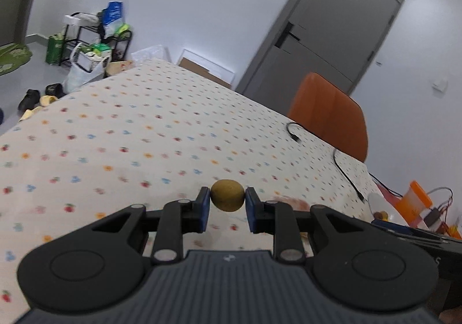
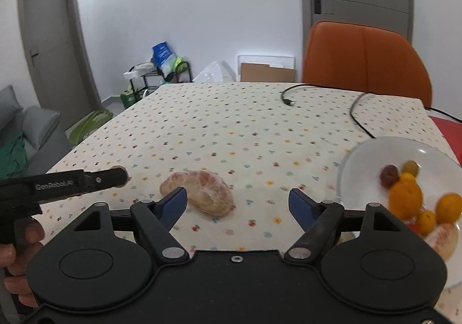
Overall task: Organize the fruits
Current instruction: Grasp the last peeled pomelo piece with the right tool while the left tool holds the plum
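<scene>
My left gripper (image 1: 227, 199) is shut on a small round brownish-yellow fruit (image 1: 227, 195), held above the flowered tablecloth (image 1: 130, 136). In the right wrist view that same gripper (image 2: 117, 176) reaches in from the left edge, a hand behind it. My right gripper (image 2: 236, 202) stands open over the table, its blue pads apart. A peeled pomelo segment (image 2: 199, 192) lies on the cloth just beyond the left pad, not gripped. To the right sits a white plate (image 2: 372, 156) holding oranges (image 2: 405, 198), a dark red fruit (image 2: 389, 175), a greenish one (image 2: 411, 167) and another peeled segment (image 2: 443, 238).
An orange chair (image 2: 363, 64) stands at the table's far side. Black cables (image 2: 358, 116) lie on the cloth near the far right corner. An orange-lidded cup (image 1: 415, 201) and wires sit off the table's right. A cluttered rack (image 2: 164, 72) and a grey sofa (image 2: 34, 133) stand to the left.
</scene>
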`<state>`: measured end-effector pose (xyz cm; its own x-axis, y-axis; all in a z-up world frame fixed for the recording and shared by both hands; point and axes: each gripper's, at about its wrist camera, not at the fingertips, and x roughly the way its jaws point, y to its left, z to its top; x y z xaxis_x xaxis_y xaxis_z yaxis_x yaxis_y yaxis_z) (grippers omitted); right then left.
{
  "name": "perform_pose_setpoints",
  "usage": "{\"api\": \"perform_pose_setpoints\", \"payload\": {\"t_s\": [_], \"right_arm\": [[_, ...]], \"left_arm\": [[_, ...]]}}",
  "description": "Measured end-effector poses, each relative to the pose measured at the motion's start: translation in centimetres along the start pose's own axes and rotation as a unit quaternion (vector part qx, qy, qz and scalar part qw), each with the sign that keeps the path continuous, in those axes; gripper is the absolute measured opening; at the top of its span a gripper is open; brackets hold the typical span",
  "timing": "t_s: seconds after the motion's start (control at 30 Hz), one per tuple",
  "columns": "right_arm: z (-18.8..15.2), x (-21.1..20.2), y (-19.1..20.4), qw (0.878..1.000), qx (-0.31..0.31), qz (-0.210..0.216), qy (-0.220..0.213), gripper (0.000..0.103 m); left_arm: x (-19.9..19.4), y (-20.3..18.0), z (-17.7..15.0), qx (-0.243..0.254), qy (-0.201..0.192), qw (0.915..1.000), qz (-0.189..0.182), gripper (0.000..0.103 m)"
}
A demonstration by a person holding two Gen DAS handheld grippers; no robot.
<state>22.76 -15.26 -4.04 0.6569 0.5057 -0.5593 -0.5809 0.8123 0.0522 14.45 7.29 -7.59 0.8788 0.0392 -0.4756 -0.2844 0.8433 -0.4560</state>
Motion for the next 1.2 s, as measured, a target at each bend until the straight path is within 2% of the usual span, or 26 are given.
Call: {"api": "perform_pose_setpoints", "payload": {"t_s": [0.2, 0.5, 0.57, 0.6, 0.63, 0.7, 0.77, 0.83, 1.0, 1.07, 1.13, 1.2], "right_arm": [[0.4, 2.1, 0.3, 1.000, 0.002, 0.025, 0.005, 0.079], [-0.4, 4.5, 0.3, 0.999, 0.001, 0.031, 0.020, 0.078], [-0.5, 4.5, 0.6, 0.999, -0.003, 0.038, 0.023, 0.072], [-0.6, 4.5, 0.8, 0.999, -0.001, 0.044, 0.028, 0.060], [-0.7, 4.6, 1.0, 0.998, 0.002, 0.049, 0.036, 0.052], [-1.0, 4.4, 1.5, 0.999, -0.008, 0.035, 0.041, 0.034], [-1.3, 3.9, 1.7, 0.998, -0.011, 0.034, 0.043, 0.028], [-1.7, 3.3, 1.8, 0.997, -0.001, 0.052, 0.048, 0.020], [-2.2, 2.2, 2.8, 0.996, -0.005, 0.069, 0.048, 0.020], [-2.1, 2.0, 3.2, 0.997, -0.013, 0.058, 0.041, 0.026], [-1.8, 2.1, 3.3, 0.998, -0.020, 0.048, 0.039, 0.038], [-1.6, 2.3, 3.1, 0.998, -0.016, 0.047, 0.036, 0.056]], "left_arm": [[-1.0, 1.9, 0.4, -0.006, -0.006, 0.9996, 0.025, 0.025], [-1.9, 3.0, 0.5, -0.005, -0.018, 0.9990, 0.040, 0.025], [-2.0, 3.1, 0.5, -0.005, -0.020, 0.9989, 0.042, 0.025], [-2.0, 3.1, 0.5, -0.006, -0.020, 0.9989, 0.042, 0.025], [-2.0, 3.2, 0.5, -0.006, -0.020, 0.9989, 0.042, 0.025], [-2.3, 3.3, 0.4, -0.008, -0.022, 0.9988, 0.043, 0.025], [-2.6, 3.3, 0.3, -0.006, -0.023, 0.9988, 0.043, 0.025], [-2.9, 3.3, 0.2, -0.007, -0.024, 0.9988, 0.042, 0.025], [-3.4, 3.0, 0.1, -0.005, -0.028, 0.9988, 0.041, 0.025], [-3.4, 3.1, 0.2, -0.006, -0.029, 0.9987, 0.042, 0.025], [-3.3, 3.2, 0.3, -0.009, -0.032, 0.9985, 0.044, 0.025], [-3.2, 3.2, 0.3, -0.009, -0.034, 0.9982, 0.048, 0.025]]}}
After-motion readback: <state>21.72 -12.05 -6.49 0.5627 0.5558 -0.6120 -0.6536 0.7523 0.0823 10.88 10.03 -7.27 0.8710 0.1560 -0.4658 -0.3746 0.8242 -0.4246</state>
